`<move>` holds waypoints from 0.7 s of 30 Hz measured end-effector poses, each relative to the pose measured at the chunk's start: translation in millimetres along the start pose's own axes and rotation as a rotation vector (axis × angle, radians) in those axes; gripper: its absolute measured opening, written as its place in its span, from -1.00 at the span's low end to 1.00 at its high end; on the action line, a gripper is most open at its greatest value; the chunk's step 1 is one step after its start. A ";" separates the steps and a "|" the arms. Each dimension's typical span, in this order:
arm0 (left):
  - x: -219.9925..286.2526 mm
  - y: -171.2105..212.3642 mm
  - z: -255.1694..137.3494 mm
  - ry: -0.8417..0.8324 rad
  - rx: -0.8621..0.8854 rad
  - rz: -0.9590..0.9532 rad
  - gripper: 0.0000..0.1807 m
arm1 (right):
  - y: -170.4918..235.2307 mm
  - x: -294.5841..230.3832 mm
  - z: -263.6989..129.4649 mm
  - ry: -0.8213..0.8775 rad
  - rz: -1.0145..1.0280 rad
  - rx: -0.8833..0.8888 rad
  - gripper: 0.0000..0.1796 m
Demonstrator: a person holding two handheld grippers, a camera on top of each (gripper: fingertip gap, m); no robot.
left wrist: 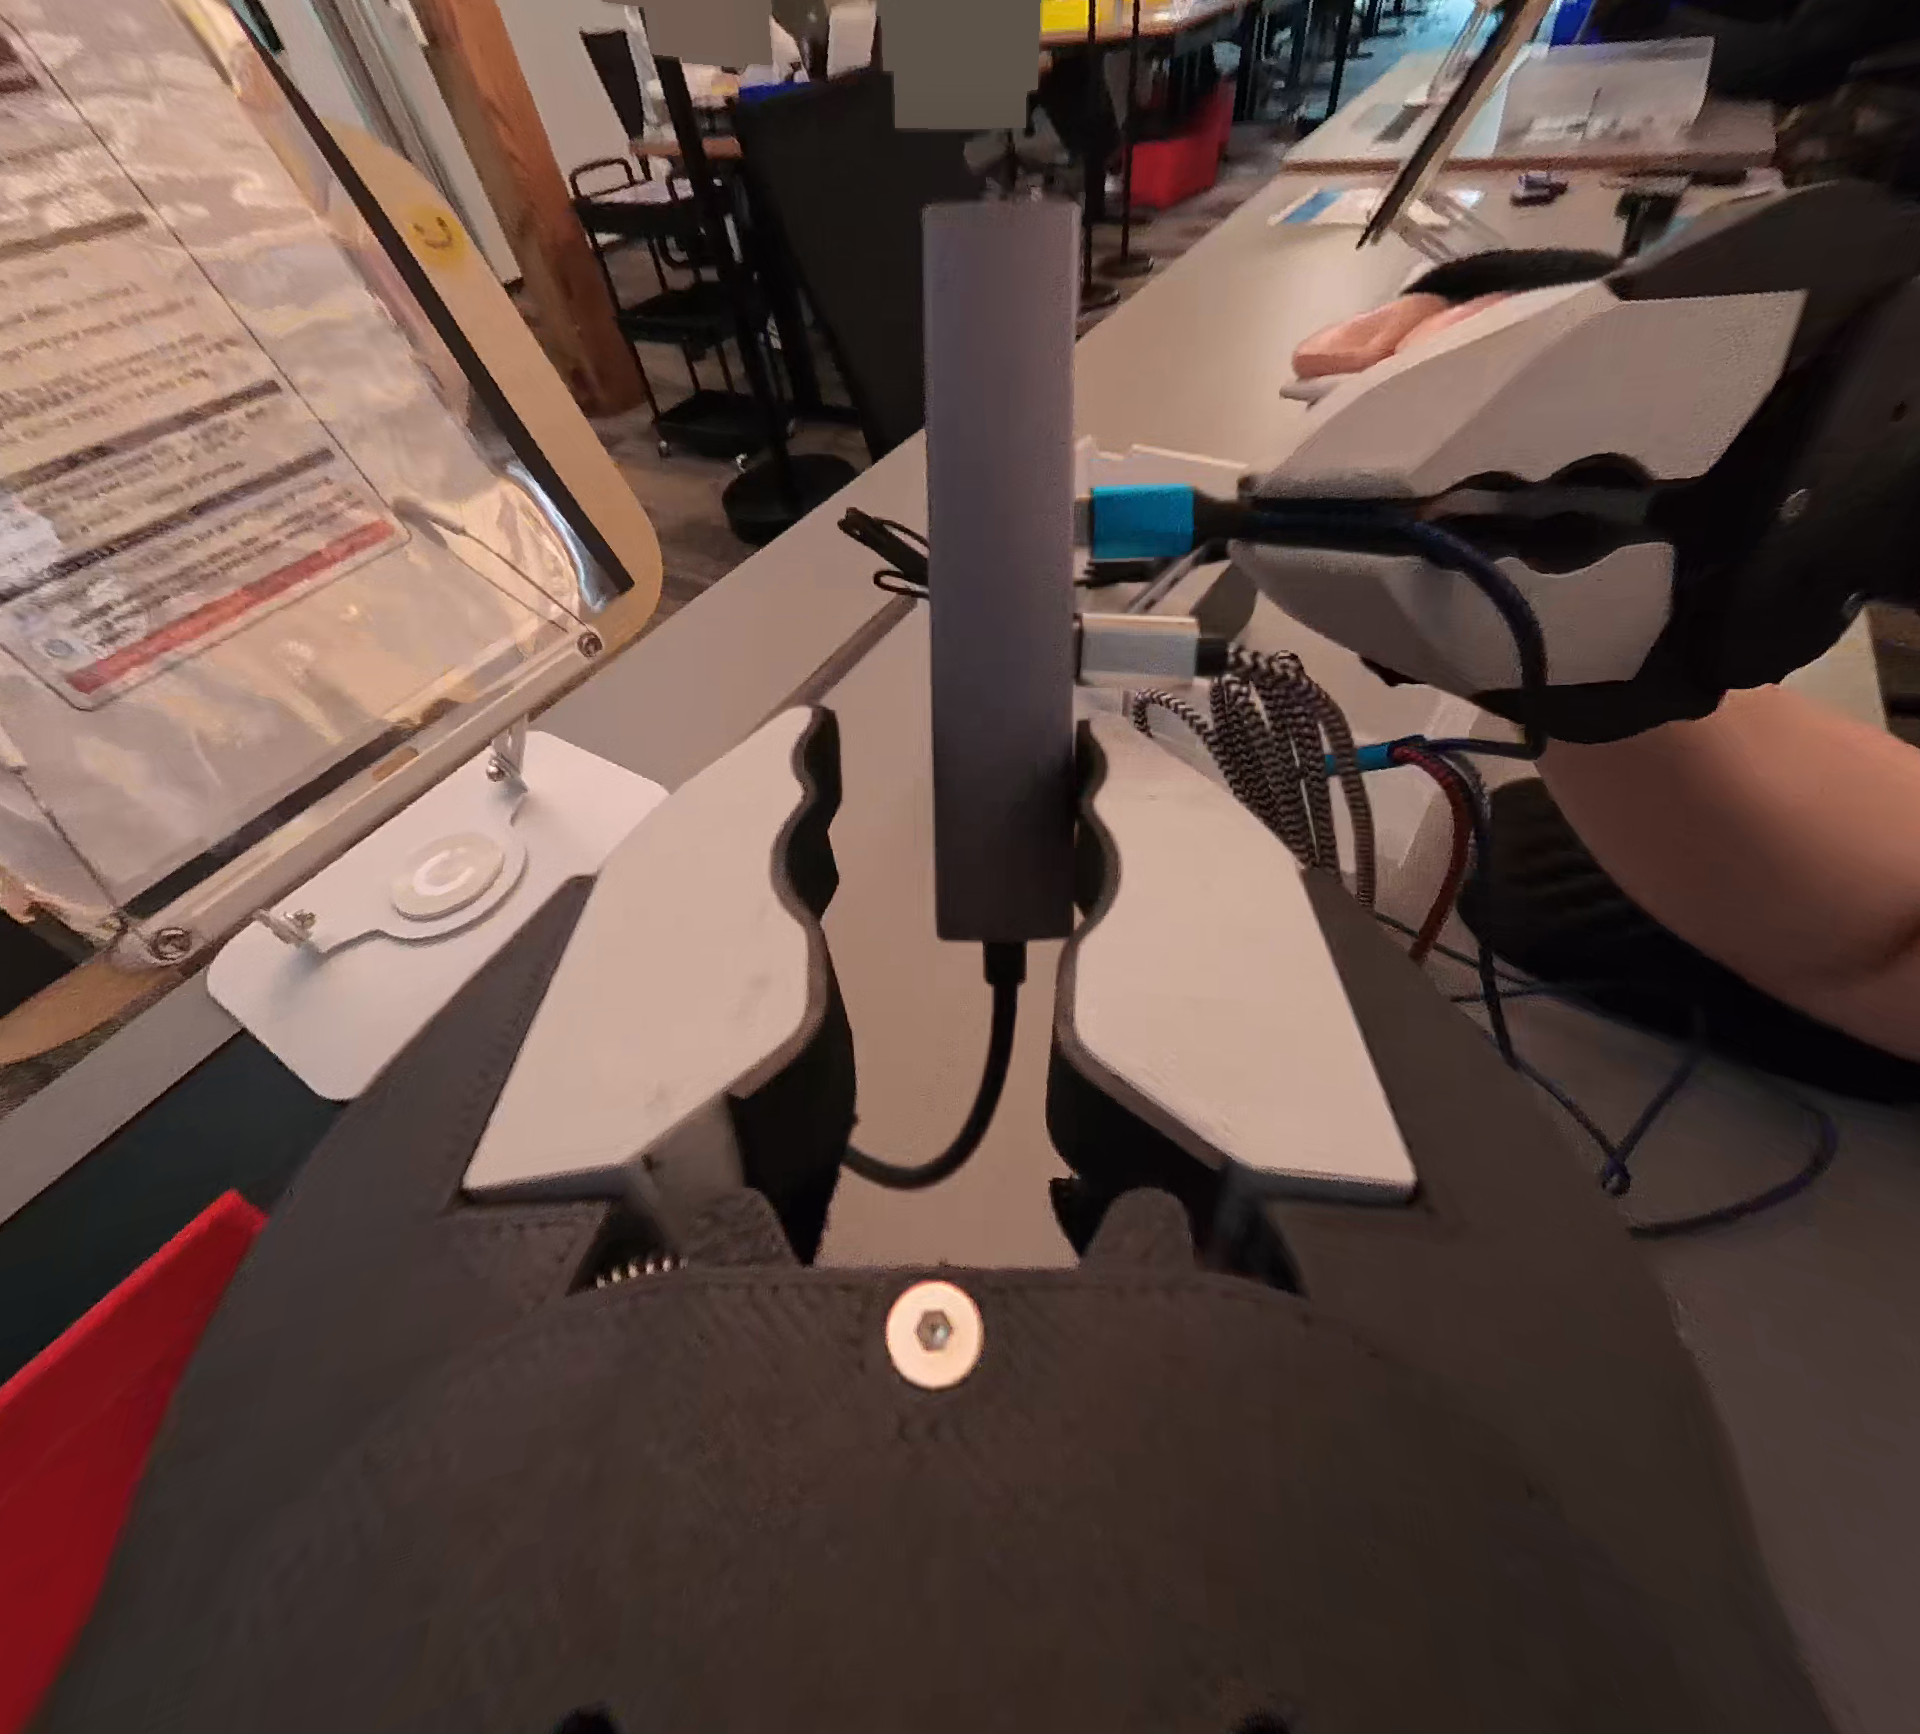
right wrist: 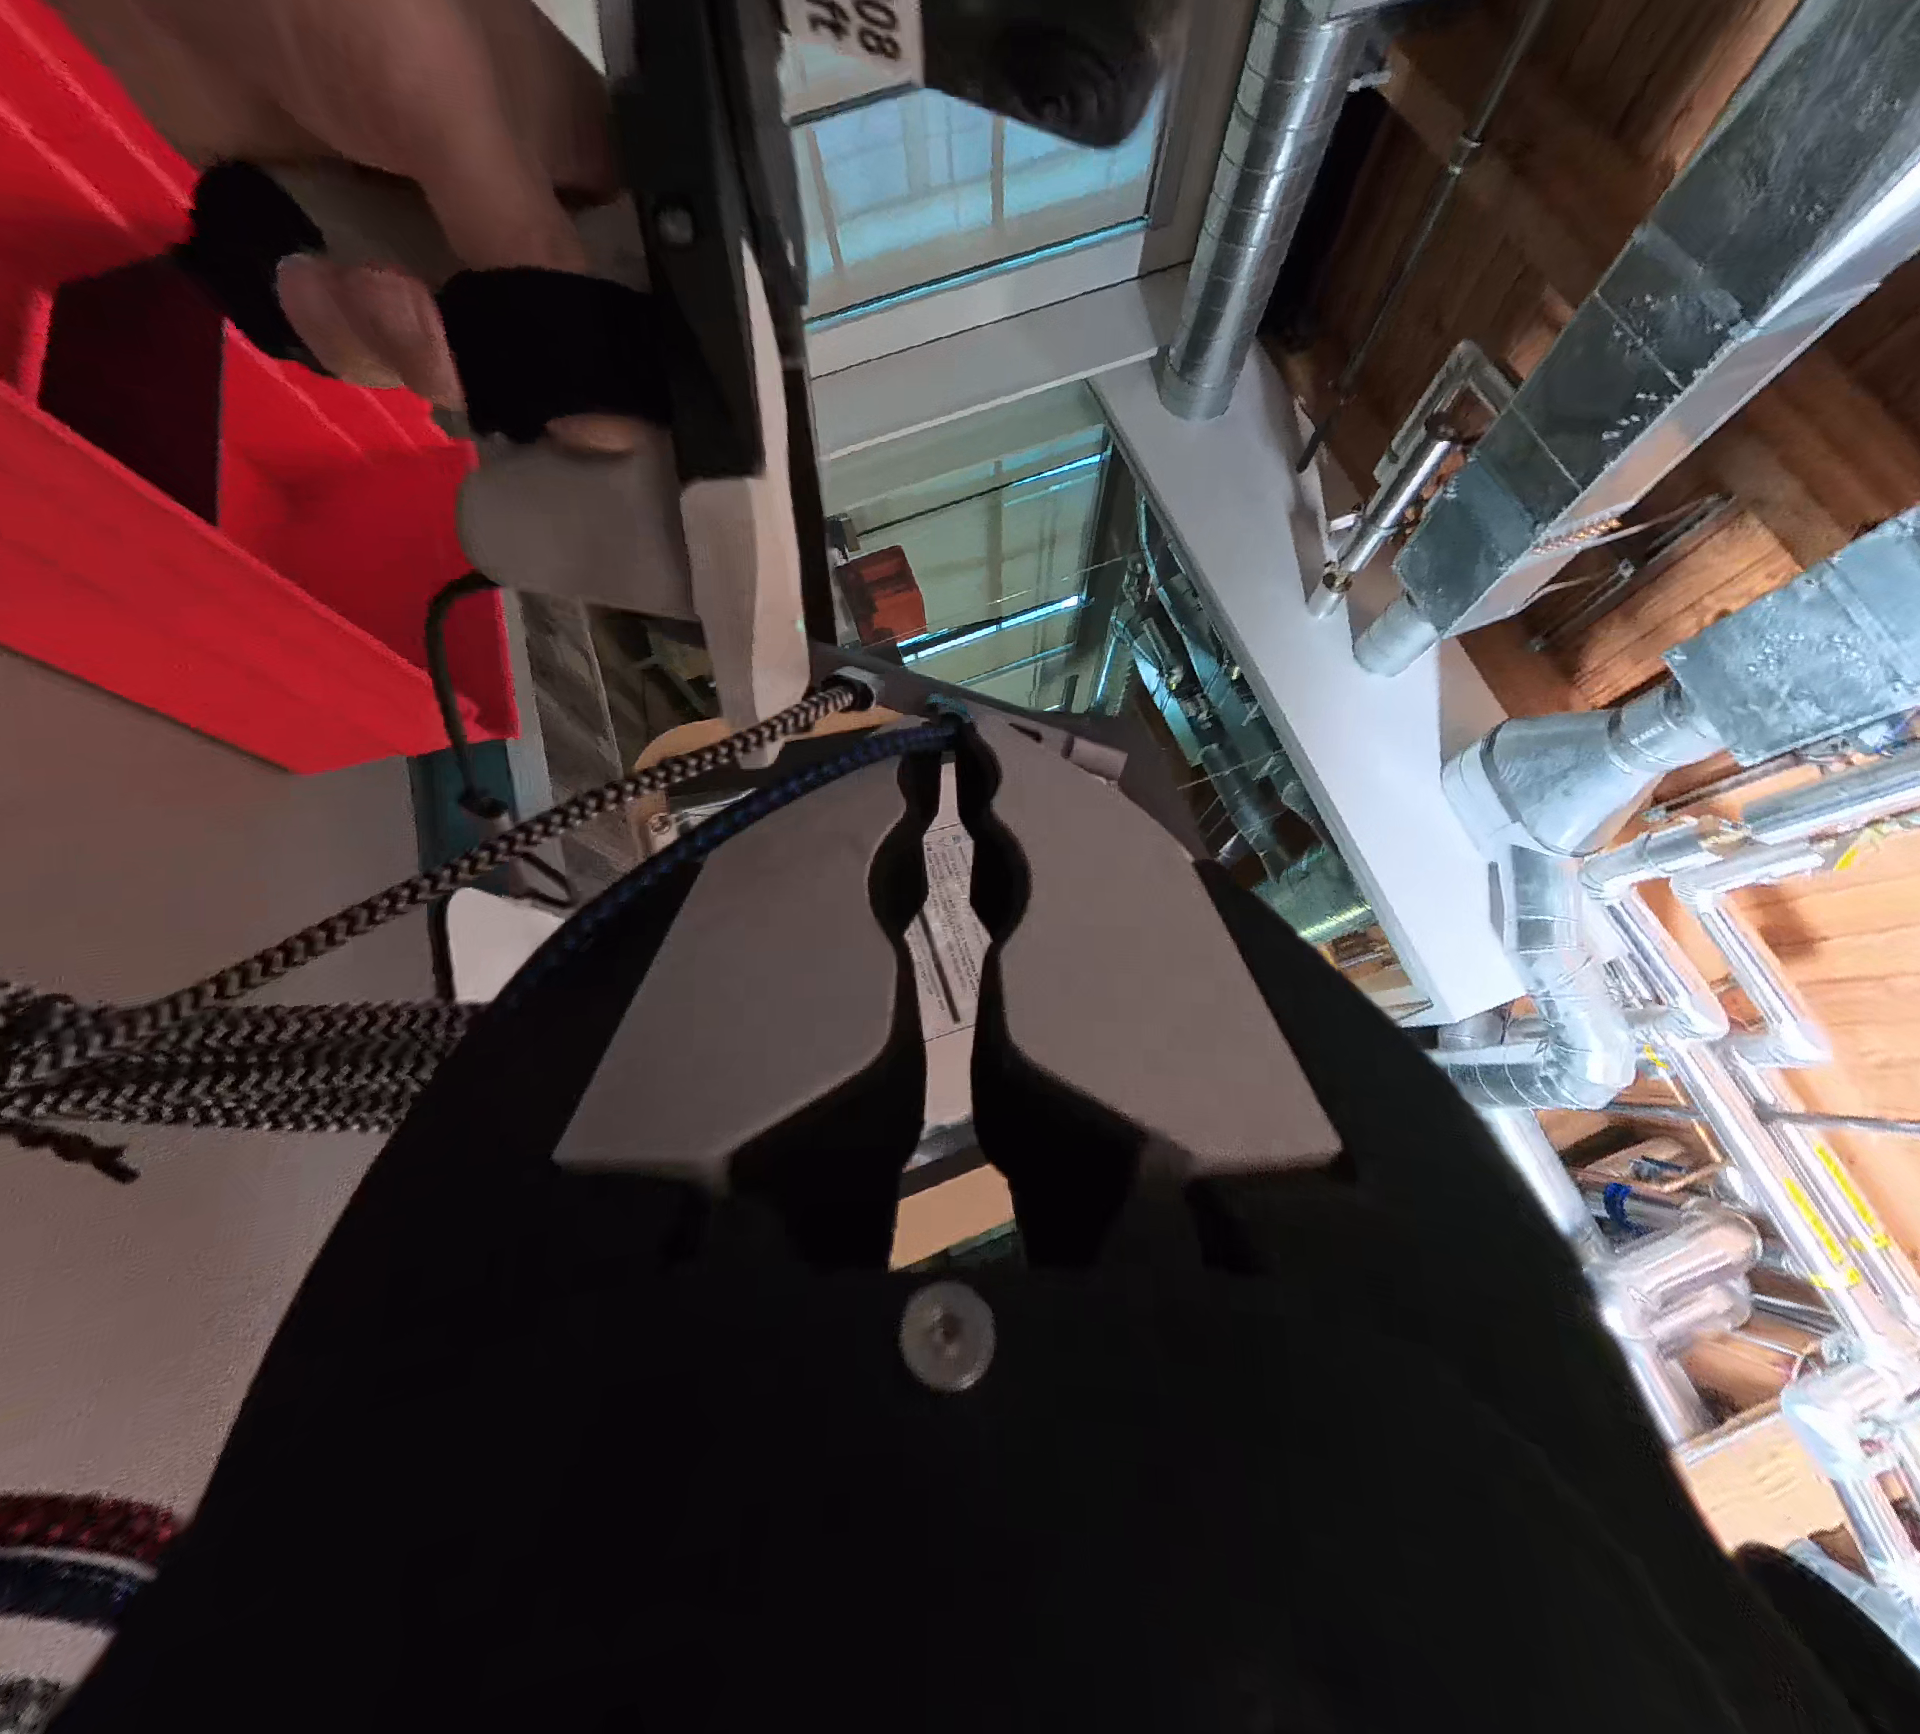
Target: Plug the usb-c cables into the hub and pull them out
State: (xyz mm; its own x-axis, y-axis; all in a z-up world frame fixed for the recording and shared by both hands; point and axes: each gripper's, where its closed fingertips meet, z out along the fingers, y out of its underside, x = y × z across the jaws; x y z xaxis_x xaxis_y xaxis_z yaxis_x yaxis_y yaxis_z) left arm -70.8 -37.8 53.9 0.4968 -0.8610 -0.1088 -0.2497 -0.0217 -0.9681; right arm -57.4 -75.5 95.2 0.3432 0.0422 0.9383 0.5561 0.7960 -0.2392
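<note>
Between the fingers of the left gripper (left wrist: 956,837) stands the grey hub (left wrist: 1000,562), a long slim bar held upright above the grey worktop (left wrist: 727,645), with its own black lead (left wrist: 977,1071) curling down out of its lower end. That gripper is closed onto the hub's lower part, one finger pressing each side. Two plugs sit in the hub's right edge: a blue plug (left wrist: 1141,521) above and a silver plug (left wrist: 1138,645) just below it. The right gripper (left wrist: 1252,521) reaches in level from the right, turned on its side, its fingers nearly together and pinching the dark blue braided cable (left wrist: 1496,583) just behind the blue plug. In the right wrist view the same narrow grip (right wrist: 954,734) shows at the cable end. A bare forearm (left wrist: 1704,874) runs back from it. The black-and-white braided cable (left wrist: 1278,770) hangs from the silver plug in a loose coil. Left of the hub a clear sign holder (left wrist: 260,458) leans; a red bin (left wrist: 94,1435) shows at the lower left corner.
</note>
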 end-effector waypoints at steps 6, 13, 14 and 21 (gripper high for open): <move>3.7 13.5 11.0 0.070 -0.036 0.012 -0.76 | 7.2 -14.5 5.9 -0.051 0.003 -0.006 -0.96; -3.8 16.4 12.9 -0.086 -0.098 0.121 -0.76 | 12.7 -18.3 6.2 -0.076 0.109 0.039 -0.96; -3.2 16.0 13.3 -0.083 -0.094 0.108 -0.76 | 13.4 -18.2 6.1 -0.081 0.124 0.041 -0.96; -5.9 27.1 18.1 -0.126 -0.170 0.140 -0.74 | 13.1 -23.2 9.1 -0.114 0.176 0.044 -0.96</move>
State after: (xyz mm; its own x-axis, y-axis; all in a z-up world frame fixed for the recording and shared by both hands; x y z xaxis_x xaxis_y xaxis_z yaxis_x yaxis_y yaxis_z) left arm -65.5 -24.1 24.2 0.5441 -0.7919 -0.2771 -0.4548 -0.0008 -0.8906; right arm -64.9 -60.5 72.6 0.3428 0.2494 0.9057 0.4606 0.7957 -0.3935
